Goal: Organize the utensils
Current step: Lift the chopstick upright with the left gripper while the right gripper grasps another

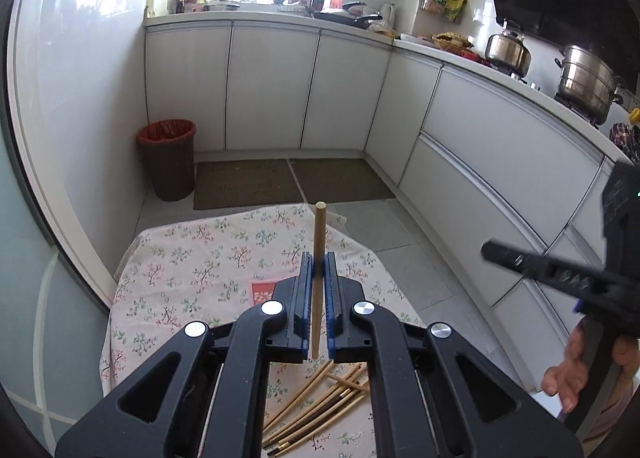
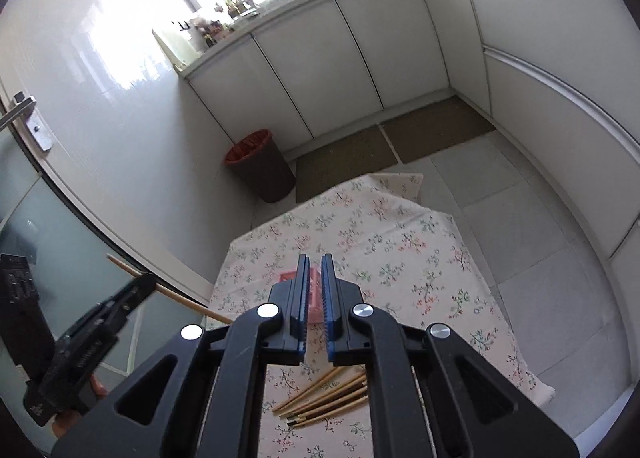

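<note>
Nearest the lens, the left gripper [image 1: 319,270] pinches a single wooden chopstick [image 1: 319,258] between its blue pads, the stick's long axis running along the fingers so that its blunt end points away from the camera and up past the fingertips, its other end down between the finger bases. The right gripper [image 2: 315,270] has its fingers close together with a narrow gap and nothing between them; in the left wrist view it hangs off to the right, gripped by a hand [image 1: 576,370]. Below both grippers, on the near part of the floral tablecloth [image 1: 192,258], lies a loose pile of chopsticks [image 1: 320,406], their long axes mostly slanting up to the right, some crossing one another. Farther along the cloth, partly hidden behind the fingers, sits a pink-red item [image 2: 286,276] that cannot be made out. Beyond the cloth's far edge the floor is pale tile with two brown mats [image 1: 296,181], and a dark bin with a red liner [image 1: 168,157] stands to the left of them against a white wall. White cabinets [image 1: 272,85] line the back and right side beneath a cluttered counter, with steel pots [image 1: 584,81] to the right.
</note>
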{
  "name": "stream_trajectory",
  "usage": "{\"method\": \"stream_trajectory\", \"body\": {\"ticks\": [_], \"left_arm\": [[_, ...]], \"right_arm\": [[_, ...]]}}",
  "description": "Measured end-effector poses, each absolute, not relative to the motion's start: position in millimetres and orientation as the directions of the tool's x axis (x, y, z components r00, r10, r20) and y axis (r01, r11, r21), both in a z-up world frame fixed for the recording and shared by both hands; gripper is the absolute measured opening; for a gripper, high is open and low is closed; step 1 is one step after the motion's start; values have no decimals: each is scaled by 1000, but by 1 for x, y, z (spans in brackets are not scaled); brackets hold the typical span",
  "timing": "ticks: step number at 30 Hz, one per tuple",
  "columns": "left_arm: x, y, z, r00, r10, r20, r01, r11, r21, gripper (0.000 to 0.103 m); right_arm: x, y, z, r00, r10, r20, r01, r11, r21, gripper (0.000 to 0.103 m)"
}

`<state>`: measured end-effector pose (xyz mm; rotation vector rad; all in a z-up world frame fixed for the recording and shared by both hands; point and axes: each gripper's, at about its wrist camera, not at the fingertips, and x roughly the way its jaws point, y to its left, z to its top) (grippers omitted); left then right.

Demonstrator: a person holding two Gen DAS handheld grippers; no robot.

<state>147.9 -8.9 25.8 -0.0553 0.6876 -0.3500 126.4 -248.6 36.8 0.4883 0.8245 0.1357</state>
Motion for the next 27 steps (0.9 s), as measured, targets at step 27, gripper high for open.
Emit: {"method": "stream_trajectory", "body": {"ticks": [27], "left_arm": [[133, 22, -1, 695, -369, -618, 290, 929, -228, 5]], "right_arm": [[161, -134, -222, 166, 212, -963, -563, 822, 84, 7]]}}
